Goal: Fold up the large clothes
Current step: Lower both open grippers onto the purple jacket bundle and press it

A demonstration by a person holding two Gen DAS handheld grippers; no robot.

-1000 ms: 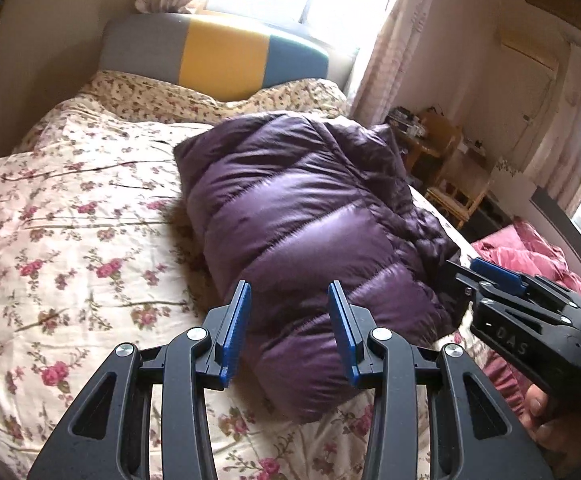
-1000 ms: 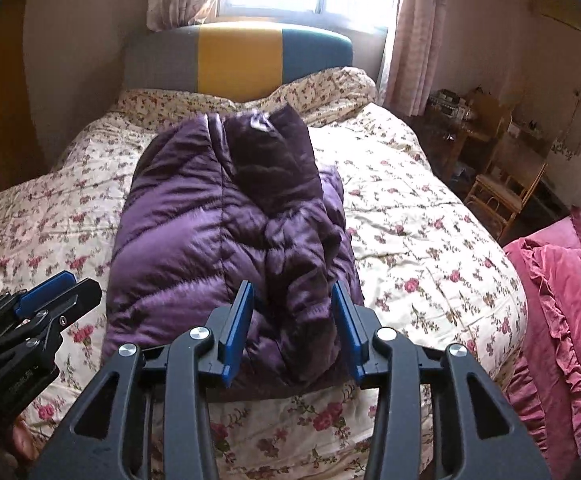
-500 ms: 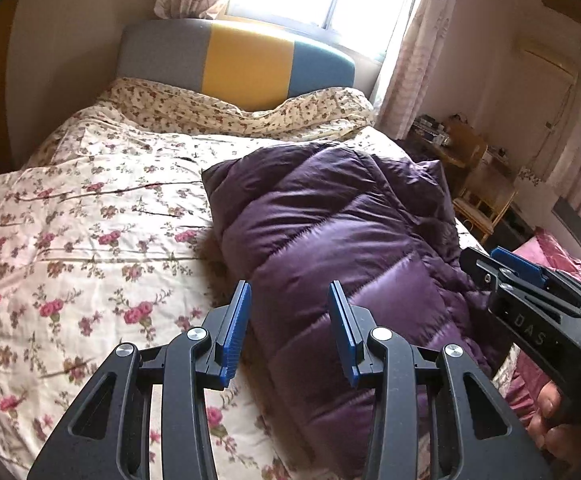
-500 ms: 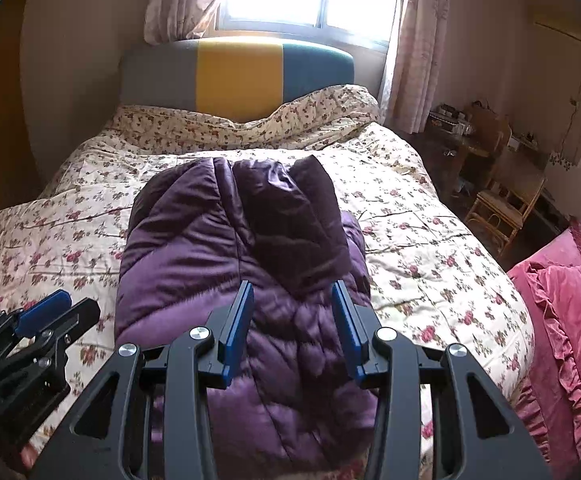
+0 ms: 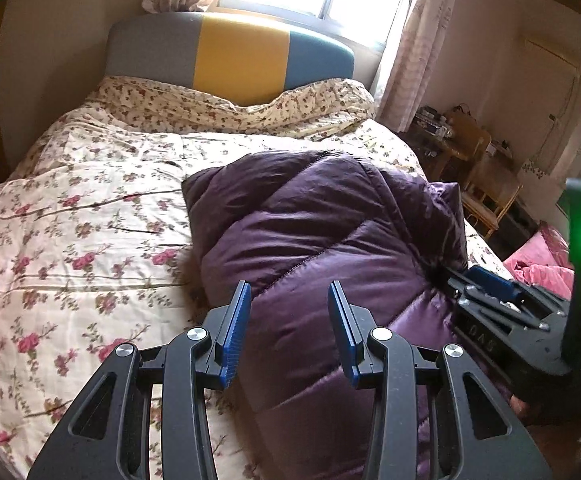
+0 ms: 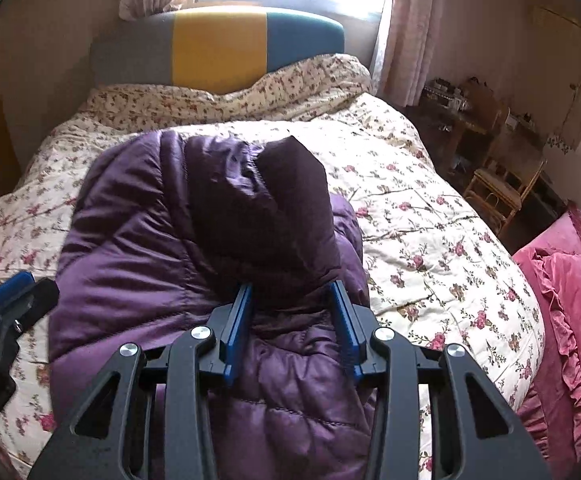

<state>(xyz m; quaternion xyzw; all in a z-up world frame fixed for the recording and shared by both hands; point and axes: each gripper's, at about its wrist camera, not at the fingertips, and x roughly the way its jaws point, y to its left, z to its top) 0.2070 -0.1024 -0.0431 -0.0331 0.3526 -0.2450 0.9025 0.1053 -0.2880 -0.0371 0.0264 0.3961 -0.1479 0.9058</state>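
Note:
A folded purple puffer jacket (image 5: pixel 322 240) lies on the floral bed quilt (image 5: pixel 70 240). My left gripper (image 5: pixel 288 294) hovers open over the jacket's near left part, with nothing between its blue pads. My right gripper (image 6: pixel 289 292) is at the jacket's (image 6: pixel 138 264) right side and its jaws are closing. A dark raised fold (image 6: pixel 258 216) sits between its fingertips, and the pads flank it without clearly pressing. Each gripper also shows in the other's view: the right gripper (image 5: pixel 486 280) at the jacket's far edge, the left gripper (image 6: pixel 6 288) beside the jacket.
A grey, yellow and blue headboard (image 5: pixel 230 56) stands under a bright window. Pink ruffled bedding (image 6: pixel 562 312) lies off the bed's right edge. A wicker chair (image 6: pixel 498 192) and a cluttered desk (image 6: pixel 450 100) stand by the right wall. Bare quilt spreads left of the jacket.
My right gripper has dropped forward onto the jacket, so the dark fold now sits between its fingertips. The left gripper has shifted sideways along the jacket's near edge, still open.

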